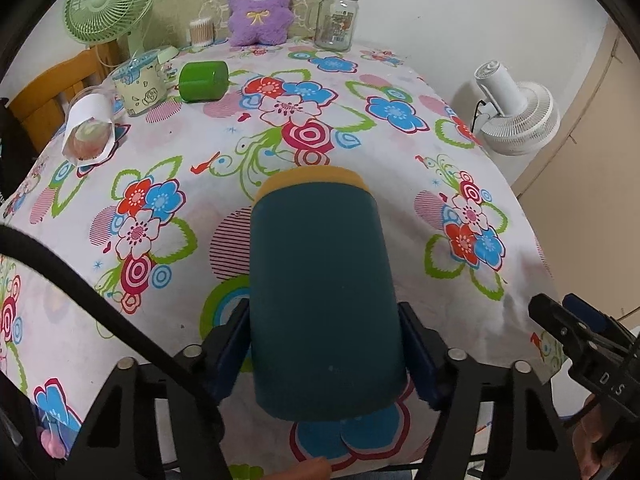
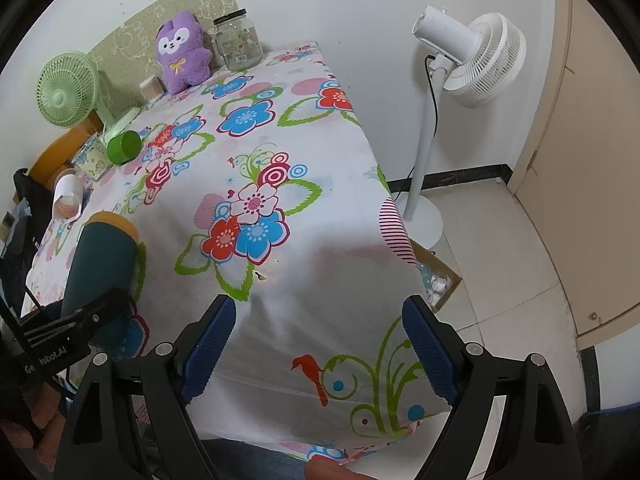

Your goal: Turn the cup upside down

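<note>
A dark teal cup (image 1: 324, 300) with a yellow-orange band at its far end is held between the blue pads of my left gripper (image 1: 324, 354), which is shut on it. It lies tilted away from me over the floral tablecloth (image 1: 400, 184). The cup also shows in the right wrist view (image 2: 102, 264), at the left, with the yellow band uppermost. My right gripper (image 2: 318, 344) is open and empty, over the table's near right corner.
At the far left stand a lying green cup (image 1: 203, 80), a lidded patterned mug (image 1: 140, 84) and a lying clear cup with paper (image 1: 89, 126). A purple plush (image 1: 260, 4), glass jar (image 1: 337, 18), cotton swabs and green fan stand at the back. A white floor fan (image 2: 468, 60) stands to the right.
</note>
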{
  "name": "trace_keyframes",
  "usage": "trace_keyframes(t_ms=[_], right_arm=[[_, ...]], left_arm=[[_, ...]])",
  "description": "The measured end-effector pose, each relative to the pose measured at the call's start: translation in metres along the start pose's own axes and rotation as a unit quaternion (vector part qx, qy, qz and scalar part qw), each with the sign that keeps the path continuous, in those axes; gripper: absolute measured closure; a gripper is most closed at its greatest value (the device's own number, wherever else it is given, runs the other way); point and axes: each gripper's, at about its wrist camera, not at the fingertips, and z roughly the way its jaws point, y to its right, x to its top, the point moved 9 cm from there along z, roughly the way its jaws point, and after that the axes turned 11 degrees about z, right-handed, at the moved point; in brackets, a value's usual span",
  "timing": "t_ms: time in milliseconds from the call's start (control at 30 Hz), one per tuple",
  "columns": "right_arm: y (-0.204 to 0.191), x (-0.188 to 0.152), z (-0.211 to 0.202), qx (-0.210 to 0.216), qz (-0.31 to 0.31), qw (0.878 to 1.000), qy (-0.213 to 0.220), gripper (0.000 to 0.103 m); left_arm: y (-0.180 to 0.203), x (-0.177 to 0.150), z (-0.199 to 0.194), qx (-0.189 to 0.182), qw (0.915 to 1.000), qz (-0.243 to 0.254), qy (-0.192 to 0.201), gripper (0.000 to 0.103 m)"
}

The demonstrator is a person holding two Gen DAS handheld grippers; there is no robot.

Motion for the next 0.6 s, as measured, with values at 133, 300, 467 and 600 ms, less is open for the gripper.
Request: trace_keyframes(t_ms=[133,300,467,600], right_arm=[[-0.002,0.0,0.001,0.0,0.0,1.0,-0.001,0.016],[-0.003,0.0,0.001,0.001,-0.001,1.0,-0.001,0.016],[-0.01,0.001,0.002,0.002,-0.003,1.0,0.0,0.016],[-0.016,0.002,0.001,0.006,-0.009,1.0,0.003,0.016]], left_arm=[[-0.003,-0.001,-0.001,0.003,1.0,0.0,0.002,0.032],[-0.009,0.002,-0.006,0.008,0.9999,-0.001,0.008,0.033],[-0.017,0.005,-0.011,0.008,0.9999,-0.002,0.007,0.033],[-0.023,0.01,-0.017,0.005,1.0,0.004,0.005,0.033]])
